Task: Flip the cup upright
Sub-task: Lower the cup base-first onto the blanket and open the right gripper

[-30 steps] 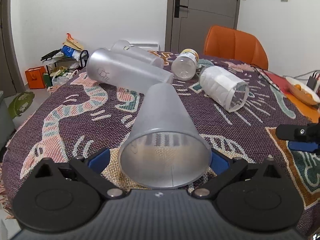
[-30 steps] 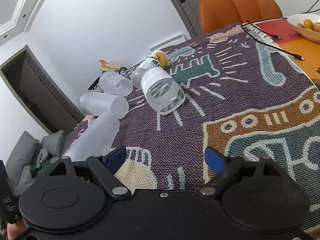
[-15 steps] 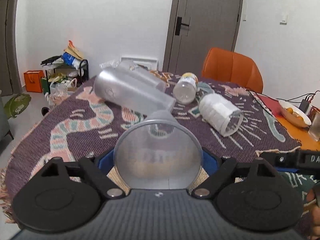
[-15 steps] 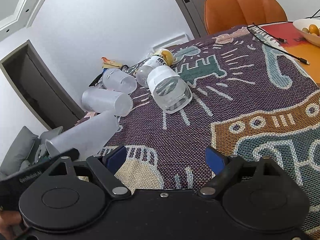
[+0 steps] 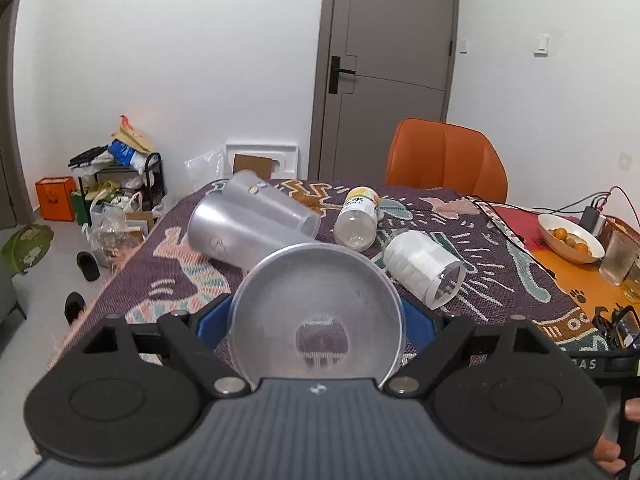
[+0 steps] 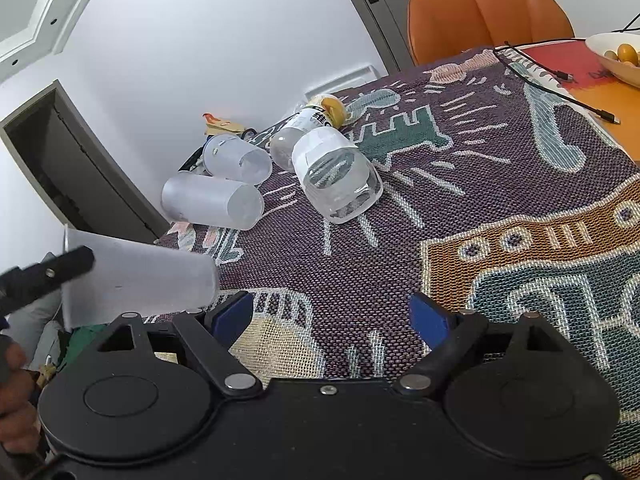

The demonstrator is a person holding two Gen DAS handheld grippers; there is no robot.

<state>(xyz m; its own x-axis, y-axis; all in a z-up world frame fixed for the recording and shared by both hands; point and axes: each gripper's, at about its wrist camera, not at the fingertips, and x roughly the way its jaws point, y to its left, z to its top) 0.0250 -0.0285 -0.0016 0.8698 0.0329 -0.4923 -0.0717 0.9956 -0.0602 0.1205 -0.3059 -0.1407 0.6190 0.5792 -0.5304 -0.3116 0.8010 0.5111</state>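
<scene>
Cup [image 5: 316,312], frosted plastic, clamped at its wide rim between the blue pads [image 5: 418,322] of the left hand-held gripper [image 5: 316,320]. Left wrist view looks straight into the open mouth; the cloth pattern shows dimly through the cup's base. Right wrist view gives what the left cannot: the cup [image 6: 140,276] seen side-on, roughly horizontal, mouth to the left and base to the right, lifted clear of the desk [image 6: 460,208] at its near-left edge, with one black finger of the left hand-held gripper [image 6: 48,274] across the rim.

Right hand-held gripper [image 6: 332,318]: jaws spread apart, nothing between the blue pads [image 6: 428,320], low over the patterned cloth. In the left wrist view only a black part of it shows at the right edge, low down.

Farther out on the desk, all lying on their sides: two more frosted cups [image 5: 248,232] side by side at far left, one glass tumbler [image 5: 426,266] with a white paper wrap right of centre, one clear bottle [image 5: 358,220] with a yellow cap beyond it. Right wrist view shows the tumbler [image 6: 336,172] touching or overlapping the bottle [image 6: 308,128]; cannot tell which.

Left wrist view only: drinking glass [image 5: 618,258] standing at the far right. Both views: white bowl of orange fruit [image 5: 570,238], black cables [image 6: 556,88], orange chair [image 5: 446,164] behind the desk.
</scene>
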